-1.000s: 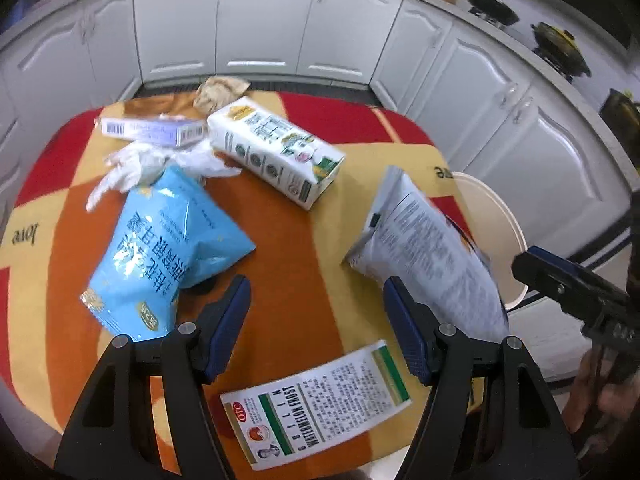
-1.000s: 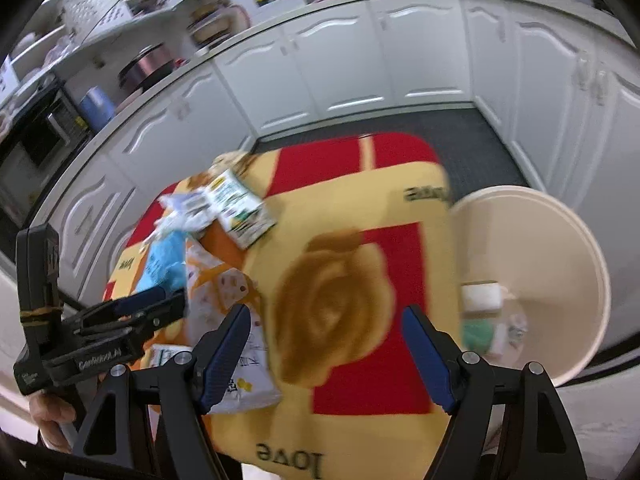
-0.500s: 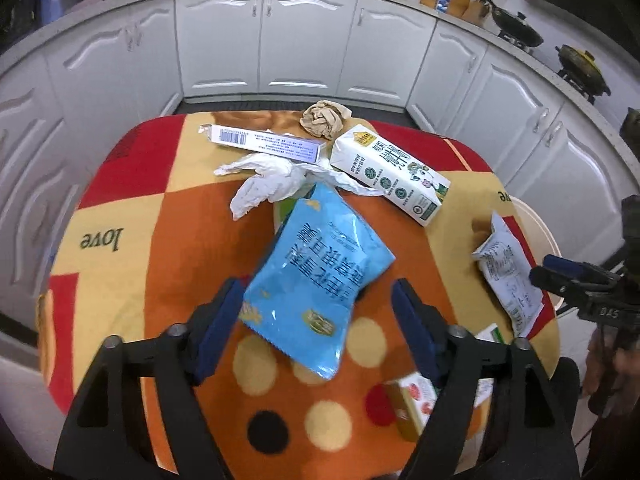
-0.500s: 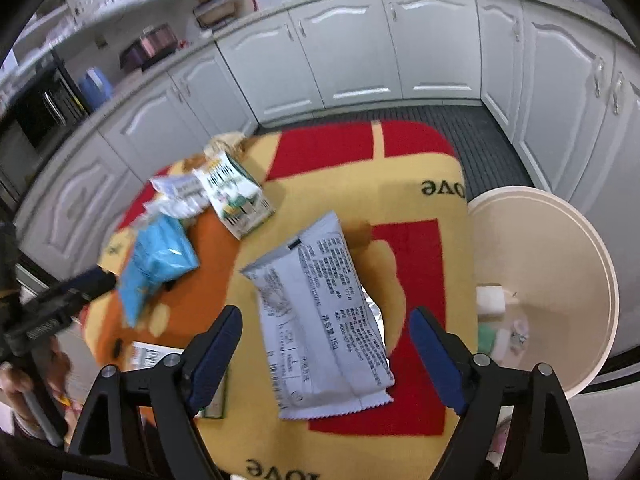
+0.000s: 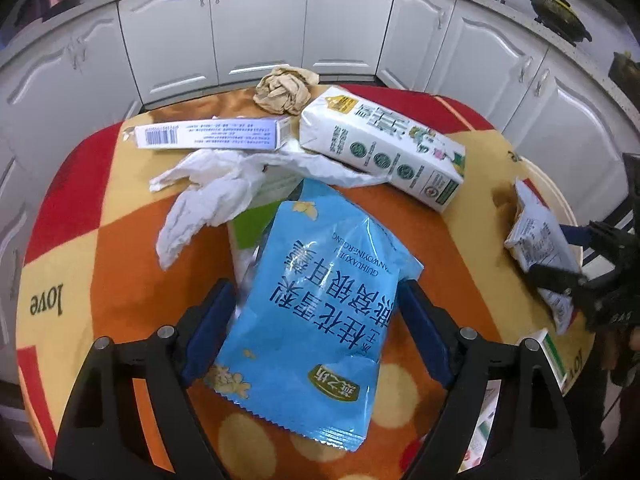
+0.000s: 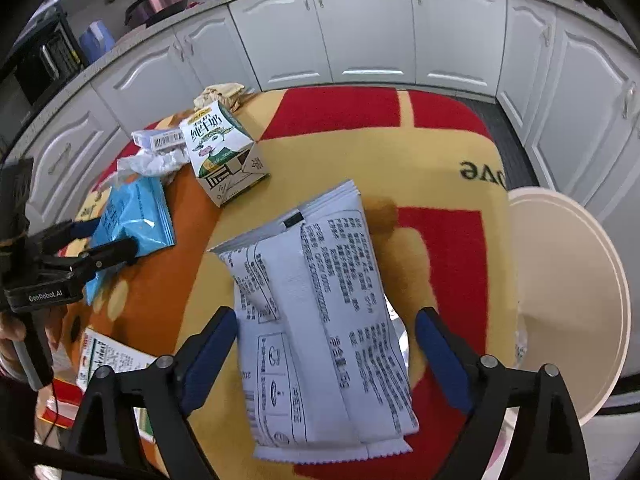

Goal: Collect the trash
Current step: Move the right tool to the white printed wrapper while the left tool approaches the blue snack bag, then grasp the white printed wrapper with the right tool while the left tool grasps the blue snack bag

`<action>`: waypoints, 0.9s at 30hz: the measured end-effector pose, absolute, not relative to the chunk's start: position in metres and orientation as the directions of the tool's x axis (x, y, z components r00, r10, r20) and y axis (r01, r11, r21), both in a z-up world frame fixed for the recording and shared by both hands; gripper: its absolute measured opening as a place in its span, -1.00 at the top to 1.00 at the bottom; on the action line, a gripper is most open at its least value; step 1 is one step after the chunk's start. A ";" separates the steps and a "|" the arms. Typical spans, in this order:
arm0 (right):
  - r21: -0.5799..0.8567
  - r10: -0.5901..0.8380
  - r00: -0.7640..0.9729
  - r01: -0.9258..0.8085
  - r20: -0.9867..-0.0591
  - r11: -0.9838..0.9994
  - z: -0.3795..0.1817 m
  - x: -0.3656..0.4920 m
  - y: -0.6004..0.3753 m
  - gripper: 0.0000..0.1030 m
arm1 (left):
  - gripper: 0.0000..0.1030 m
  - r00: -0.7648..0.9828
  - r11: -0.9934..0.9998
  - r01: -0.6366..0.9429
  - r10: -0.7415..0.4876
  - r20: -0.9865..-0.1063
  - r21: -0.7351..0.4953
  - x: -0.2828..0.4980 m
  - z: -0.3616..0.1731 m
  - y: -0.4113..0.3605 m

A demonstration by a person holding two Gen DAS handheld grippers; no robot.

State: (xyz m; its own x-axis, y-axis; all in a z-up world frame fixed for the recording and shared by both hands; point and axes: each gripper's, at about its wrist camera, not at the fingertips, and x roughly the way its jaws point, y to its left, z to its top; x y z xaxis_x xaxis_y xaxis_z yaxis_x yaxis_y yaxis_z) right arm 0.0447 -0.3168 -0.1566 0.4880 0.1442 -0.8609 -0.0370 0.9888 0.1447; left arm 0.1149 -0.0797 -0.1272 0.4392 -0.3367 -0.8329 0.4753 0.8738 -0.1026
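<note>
Left hand-held gripper (image 5: 312, 320) spread wide, straddling the blue snack bag (image 5: 320, 304) flat on the blanket-covered counter (image 5: 120, 264). Best closed low across the crinkly glossy film, clear of the white tissue (image 5: 208, 196). Right hand-held gripper (image 6: 324, 350) likewise spread around the white printed pouch (image 6: 320, 320), thin, slippery, serrated-edged; beige bin (image 6: 568, 300) just beside.

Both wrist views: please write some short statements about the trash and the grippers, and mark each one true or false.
1. The blue snack bag lies between the open fingers of the left gripper. True.
2. The right gripper is shut on the white snack bag. False: its fingers stand open on either side.
3. The milk carton stands upright. False: it lies on its side.
4. A crumpled brown paper ball lies behind the carton. True.
</note>
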 end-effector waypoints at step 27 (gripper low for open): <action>0.245 0.218 0.605 -0.039 -0.766 0.969 -0.121 -0.006 -0.327 -0.12 | -0.36 0.456 0.902 0.408 -0.336 -0.824 -0.142 0.082 -0.123 -0.075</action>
State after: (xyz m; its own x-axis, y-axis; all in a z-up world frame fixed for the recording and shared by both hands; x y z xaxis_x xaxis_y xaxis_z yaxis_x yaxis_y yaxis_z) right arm -0.0061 -0.3274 -0.1209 0.6049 0.2185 -0.7657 -0.0391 0.9686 0.2455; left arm 0.0815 -0.0751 -0.1228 0.4557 -0.3357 -0.8244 0.4082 0.9019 -0.1416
